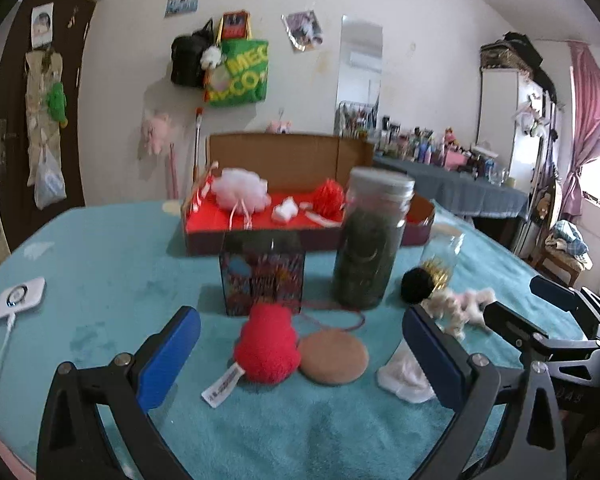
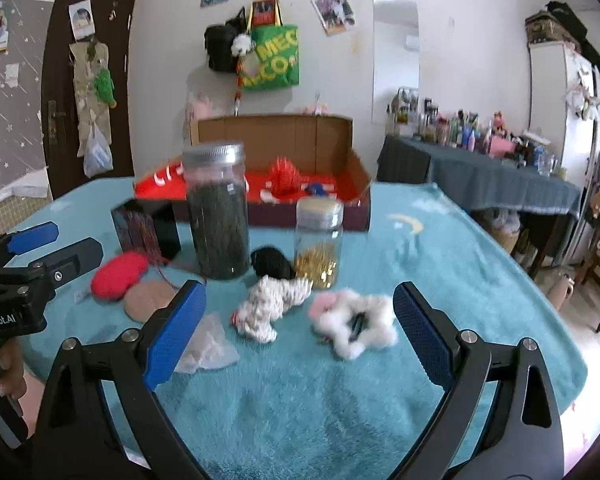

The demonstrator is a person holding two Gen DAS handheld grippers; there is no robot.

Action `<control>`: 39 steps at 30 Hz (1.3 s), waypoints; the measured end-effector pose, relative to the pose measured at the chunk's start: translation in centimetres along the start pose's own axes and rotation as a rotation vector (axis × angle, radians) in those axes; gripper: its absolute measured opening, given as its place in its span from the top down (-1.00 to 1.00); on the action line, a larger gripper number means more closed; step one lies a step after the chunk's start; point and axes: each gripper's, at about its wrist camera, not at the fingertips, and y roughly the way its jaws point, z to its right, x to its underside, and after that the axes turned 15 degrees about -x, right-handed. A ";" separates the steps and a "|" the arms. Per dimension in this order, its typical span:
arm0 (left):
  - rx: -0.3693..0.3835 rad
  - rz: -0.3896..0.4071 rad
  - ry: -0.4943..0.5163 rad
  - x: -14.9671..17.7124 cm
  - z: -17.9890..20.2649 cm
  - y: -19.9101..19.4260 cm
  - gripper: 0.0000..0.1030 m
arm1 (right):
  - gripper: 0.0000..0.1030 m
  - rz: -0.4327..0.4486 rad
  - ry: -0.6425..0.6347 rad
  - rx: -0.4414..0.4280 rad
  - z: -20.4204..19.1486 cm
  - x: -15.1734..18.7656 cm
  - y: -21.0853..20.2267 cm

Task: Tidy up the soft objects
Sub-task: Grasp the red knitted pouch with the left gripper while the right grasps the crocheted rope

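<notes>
My left gripper (image 1: 300, 354) stands open, its blue pads on either side of a red plush (image 1: 266, 346) and a tan round pad (image 1: 334, 356) on the teal blanket. My right gripper (image 2: 296, 328) is open too, framing a white knitted piece (image 2: 270, 308) and a white-pink fluffy scrunchie (image 2: 352, 320). A black pompom (image 2: 270, 262) lies behind them, and a white cloth in clear wrap (image 2: 206, 346) lies by the right gripper's left finger. At the back, a cardboard box with a red floor (image 1: 260, 220) holds a white mesh puff (image 1: 242, 190) and a red puff (image 1: 328, 198).
A tall jar of dark green stuff (image 1: 366, 240), a small jar with gold bits (image 2: 319, 240) and a dark printed box (image 1: 262, 272) stand mid-table. A white charger puck (image 1: 20, 298) lies at the left. Behind stand a cluttered side table (image 2: 480, 172) and a door (image 2: 84, 80).
</notes>
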 end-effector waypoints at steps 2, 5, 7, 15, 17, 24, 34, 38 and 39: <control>-0.003 -0.018 0.001 0.3 -0.1 0.4 -1.00 | -0.86 -0.017 0.018 -0.011 0.3 0.3 0.6; -0.008 -0.037 0.001 0.4 -0.2 0.9 -1.00 | -0.86 -0.043 0.032 -0.014 0.5 0.7 1.4; -0.014 -0.051 0.005 0.4 -0.3 1.3 -1.00 | -0.86 -0.060 0.035 -0.015 0.6 0.8 2.0; -0.038 -0.156 0.024 0.1 -0.9 4.1 -0.81 | -0.85 -0.114 0.013 -0.025 0.3 0.8 4.2; -0.028 -0.194 0.024 0.2 -1.0 5.0 -0.41 | -0.71 -0.134 0.003 -0.033 0.1 0.7 4.8; 0.019 -0.229 0.022 0.7 -1.1 5.3 0.21 | 0.64 -0.181 0.037 -0.162 0.0 0.8 5.7; 0.038 -0.206 0.018 0.3 -0.9 4.2 0.22 | 0.69 -0.134 0.059 -0.222 0.2 0.3 4.3; 0.043 -0.213 0.006 0.0 -1.4 4.0 0.22 | 0.69 -0.129 0.076 -0.230 0.5 0.1 3.9; 0.043 -0.214 0.005 -0.1 -1.5 4.0 0.22 | 0.69 -0.127 0.082 -0.232 0.6 0.1 3.8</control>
